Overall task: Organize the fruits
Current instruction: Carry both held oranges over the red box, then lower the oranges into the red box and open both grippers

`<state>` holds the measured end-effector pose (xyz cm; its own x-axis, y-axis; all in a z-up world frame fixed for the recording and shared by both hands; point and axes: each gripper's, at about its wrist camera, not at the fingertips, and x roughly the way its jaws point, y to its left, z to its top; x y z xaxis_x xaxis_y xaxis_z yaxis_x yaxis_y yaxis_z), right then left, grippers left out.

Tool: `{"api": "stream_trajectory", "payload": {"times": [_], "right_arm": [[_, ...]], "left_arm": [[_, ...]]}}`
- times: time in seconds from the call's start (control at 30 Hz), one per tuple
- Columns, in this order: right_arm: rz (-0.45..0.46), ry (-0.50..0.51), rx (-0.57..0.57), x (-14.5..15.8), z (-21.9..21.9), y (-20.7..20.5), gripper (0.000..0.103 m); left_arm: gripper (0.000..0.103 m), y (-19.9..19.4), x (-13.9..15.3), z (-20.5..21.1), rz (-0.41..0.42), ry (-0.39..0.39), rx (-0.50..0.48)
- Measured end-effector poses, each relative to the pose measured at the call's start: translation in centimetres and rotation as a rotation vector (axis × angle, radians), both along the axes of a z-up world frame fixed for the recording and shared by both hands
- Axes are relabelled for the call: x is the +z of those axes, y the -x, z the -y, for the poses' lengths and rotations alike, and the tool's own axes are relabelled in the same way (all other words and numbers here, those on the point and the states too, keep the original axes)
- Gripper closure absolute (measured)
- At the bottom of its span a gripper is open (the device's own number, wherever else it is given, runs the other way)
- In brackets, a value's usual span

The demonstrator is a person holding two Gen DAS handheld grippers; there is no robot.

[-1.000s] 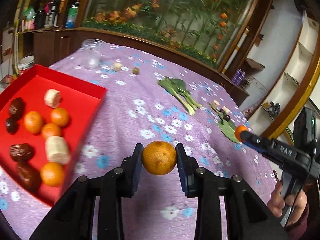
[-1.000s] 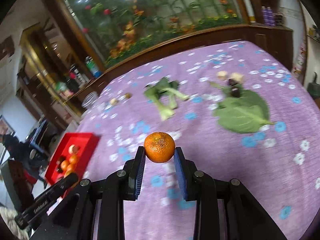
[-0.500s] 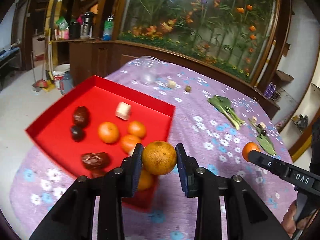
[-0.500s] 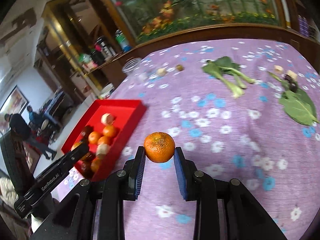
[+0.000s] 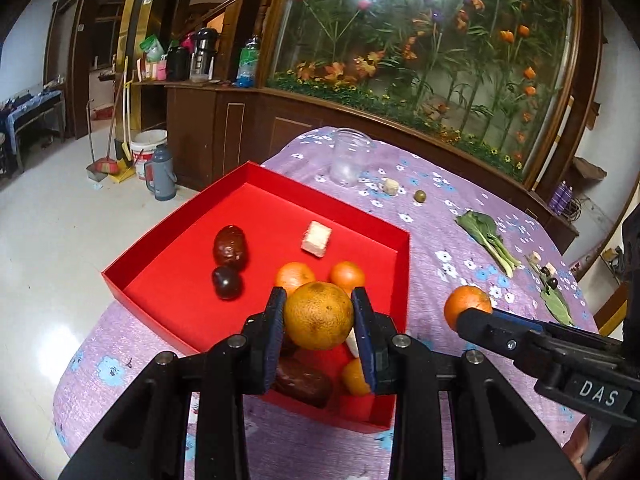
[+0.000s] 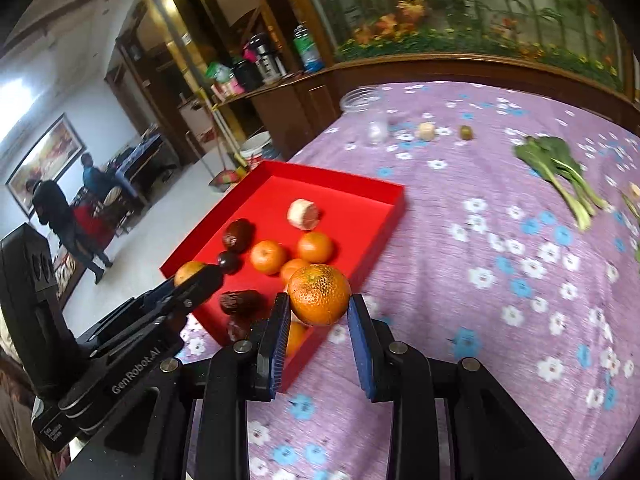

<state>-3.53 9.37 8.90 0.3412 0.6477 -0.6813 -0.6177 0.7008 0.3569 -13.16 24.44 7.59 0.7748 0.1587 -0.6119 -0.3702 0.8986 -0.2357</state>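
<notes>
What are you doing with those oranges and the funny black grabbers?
A person is sorting fruit into a red box on a purple flowered table. Each hand holds a black tool, and each tool is squeezing one orange. The left tool holds its orange over the box, which already has small oranges, dark dates and pale banana chunks inside. The right tool carries another orange near the box's edge. Neither orange has been dropped in yet.
</notes>
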Motion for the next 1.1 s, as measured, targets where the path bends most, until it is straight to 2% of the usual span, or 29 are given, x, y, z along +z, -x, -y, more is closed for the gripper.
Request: {"api": "stream_trajectory", "payload": {"times": [0.3,0.67,1.1], "right_arm": [[0.004,0.035,0.063,-0.4,-4.2,0.0,0.071],[-0.005,0.039,0.086,-1.0,-7.6,-1.6,0.070],[0.011,0.061,0.081,-2.0,-10.7,-3.8,0.070]], "left_arm": [[0.071,-1.3,-1.1,-2.9,-0.027,0.058,0.011],[0.071,-4.0,-1.6,-4.7,-0.067,0.037,0.001],[0.071,-5.1,-2.9,-7.7,-0.106,0.035,0.036]]}}
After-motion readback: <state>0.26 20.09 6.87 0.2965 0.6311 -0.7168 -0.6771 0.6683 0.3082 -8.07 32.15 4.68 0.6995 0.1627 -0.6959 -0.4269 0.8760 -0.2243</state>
